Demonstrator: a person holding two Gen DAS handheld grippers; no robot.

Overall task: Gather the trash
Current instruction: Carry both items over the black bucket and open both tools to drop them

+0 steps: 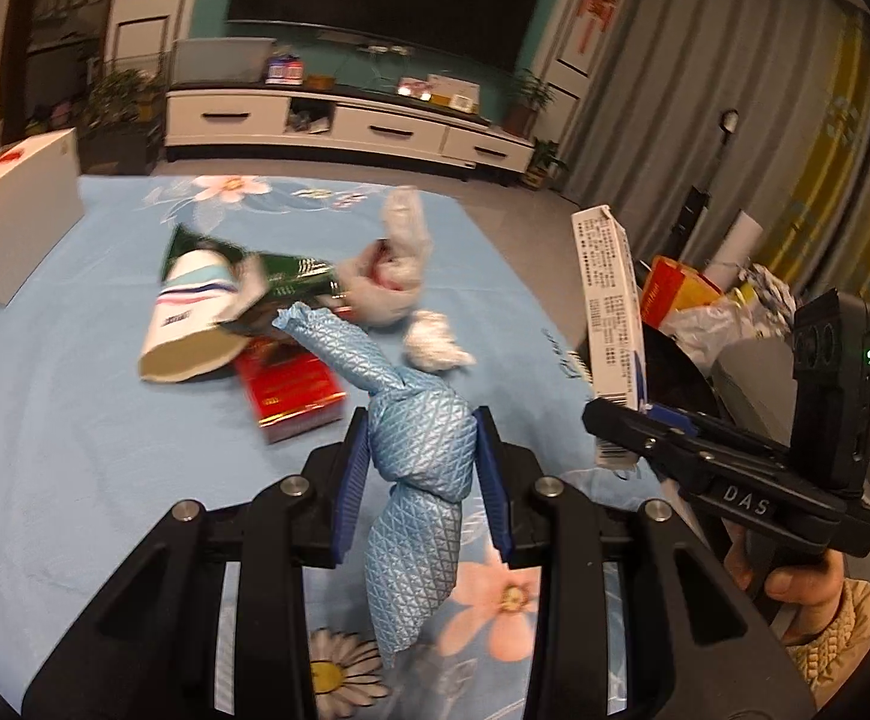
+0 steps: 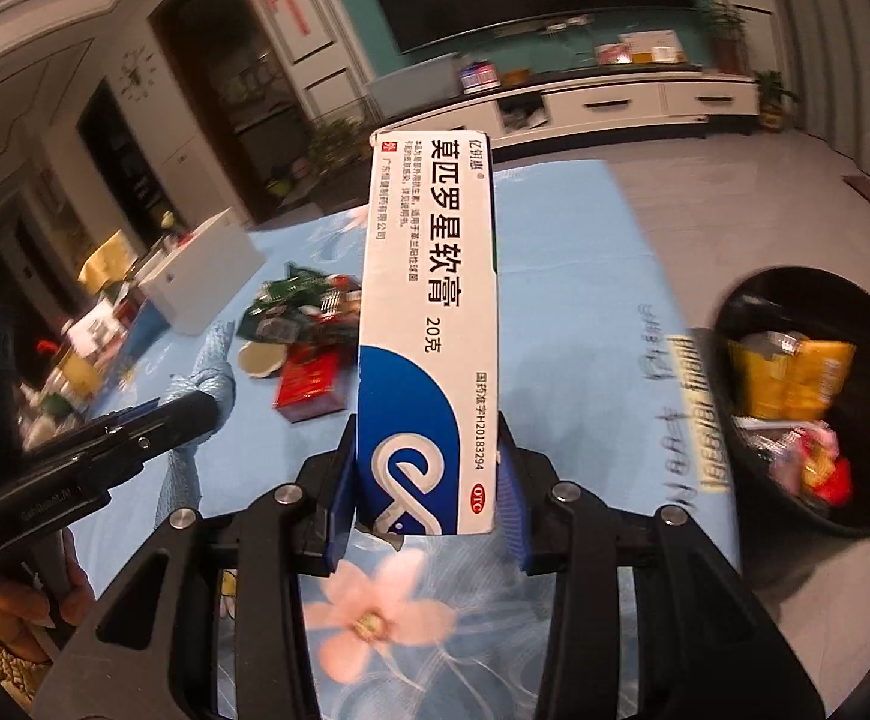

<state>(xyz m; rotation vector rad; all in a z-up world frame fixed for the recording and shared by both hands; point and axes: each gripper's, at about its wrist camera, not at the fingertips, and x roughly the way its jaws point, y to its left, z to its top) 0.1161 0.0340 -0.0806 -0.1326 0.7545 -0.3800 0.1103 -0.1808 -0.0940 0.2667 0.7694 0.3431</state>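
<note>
My left gripper [image 1: 423, 450] is shut on a knotted light-blue quilted wrapper [image 1: 420, 444], held above the blue floral cloth. My right gripper [image 2: 429, 480] is shut on a white and blue ointment box [image 2: 429, 324], held upright; the box also shows in the left wrist view [image 1: 612, 324]. A black trash bin [image 2: 753, 312] with yellow and red wrappers inside stands at the right. On the cloth lie a paper cup [image 1: 195, 318], a red packet [image 1: 291, 390], a green wrapper [image 1: 291, 270] and crumpled tissues [image 1: 393, 276].
A white box [image 1: 12, 222] stands at the cloth's left edge. A white TV cabinet [image 1: 345, 126] and curtains stand beyond the table. The blue floral cloth [image 1: 75, 420] covers the table. Clutter lies left of the table in the right wrist view [image 2: 81, 348].
</note>
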